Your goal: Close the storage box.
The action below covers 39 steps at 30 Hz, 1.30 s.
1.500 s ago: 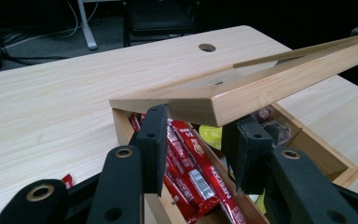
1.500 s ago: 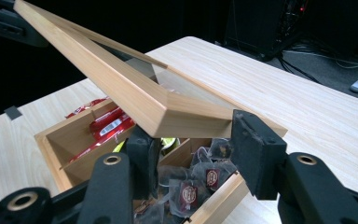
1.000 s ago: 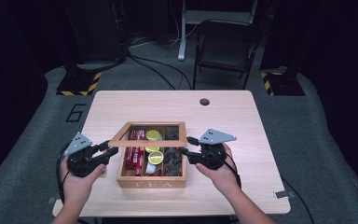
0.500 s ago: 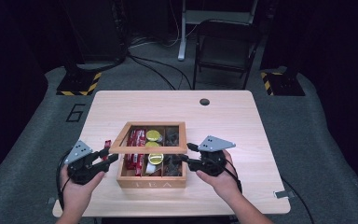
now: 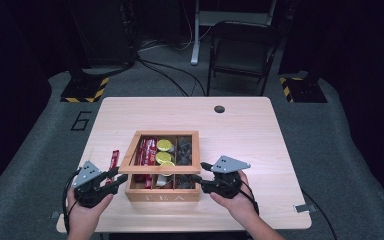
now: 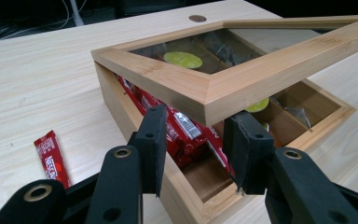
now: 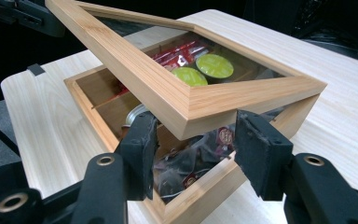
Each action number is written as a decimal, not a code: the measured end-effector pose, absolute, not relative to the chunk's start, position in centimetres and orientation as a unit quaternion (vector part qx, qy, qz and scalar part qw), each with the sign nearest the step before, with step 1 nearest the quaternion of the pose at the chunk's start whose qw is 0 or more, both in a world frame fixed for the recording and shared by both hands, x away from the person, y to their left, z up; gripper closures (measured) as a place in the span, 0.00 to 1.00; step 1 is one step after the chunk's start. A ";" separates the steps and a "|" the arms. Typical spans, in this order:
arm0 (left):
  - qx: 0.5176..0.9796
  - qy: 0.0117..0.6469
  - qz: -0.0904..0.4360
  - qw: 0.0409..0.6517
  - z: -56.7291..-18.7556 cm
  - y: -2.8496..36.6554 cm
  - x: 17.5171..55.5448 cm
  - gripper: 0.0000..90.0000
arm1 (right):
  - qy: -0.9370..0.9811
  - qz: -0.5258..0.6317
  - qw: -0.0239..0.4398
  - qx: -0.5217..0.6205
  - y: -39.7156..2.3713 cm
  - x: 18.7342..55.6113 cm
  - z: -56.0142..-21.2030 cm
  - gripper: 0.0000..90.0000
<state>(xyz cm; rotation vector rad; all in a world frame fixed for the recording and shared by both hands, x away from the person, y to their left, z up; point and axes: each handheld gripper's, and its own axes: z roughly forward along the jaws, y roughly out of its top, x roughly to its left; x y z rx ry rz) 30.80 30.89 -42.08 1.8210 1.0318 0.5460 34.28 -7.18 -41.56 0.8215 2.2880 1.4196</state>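
Looking at the left claw point(image 6: 198, 121) first: its jaws straddle the front left corner of the lid point(image 6: 261, 70). I honestly can't tell if the pads are pinching the wood or just sitting under it. The right claw point(image 7: 193, 123) mirrors it at the front right corner. Its jaws have just been opening, with the corner between them and the pads looking loose on it.

So the lid sits right at the tips of both claws and a touch above them, neither hand nearer than the other. Its front rail runs side to side from one claw to the other, and it tilts up off the tea box point(image 5: 162, 195), hinged on the far side. My guess is the next bit is letting it drop straight down onto the box rim.

Both hands sit low at the near edge of the surface point(image 5: 240, 130), claws pointing inward and roughly level. A red sachet point(image 5: 114, 159) lies just beside the box's left wall.
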 end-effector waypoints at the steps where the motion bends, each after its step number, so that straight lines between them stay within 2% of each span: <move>1: 0.744 0.420 0.223 0.469 -42.2 30.9 30.7 0.67 | 0.802 0.497 0.163 0.289 -7.2 34.2 -41.7 0.55; 21: 0.749 0.428 0.202 0.464 -44.9 31.0 30.1 0.66 | 0.812 0.481 0.153 0.293 -7.0 33.4 -44.2 0.51; 39: 0.775 0.412 0.193 0.439 -45.9 30.2 30.0 0.57 | 0.826 0.459 0.145 0.293 -6.7 33.3 -45.7 0.49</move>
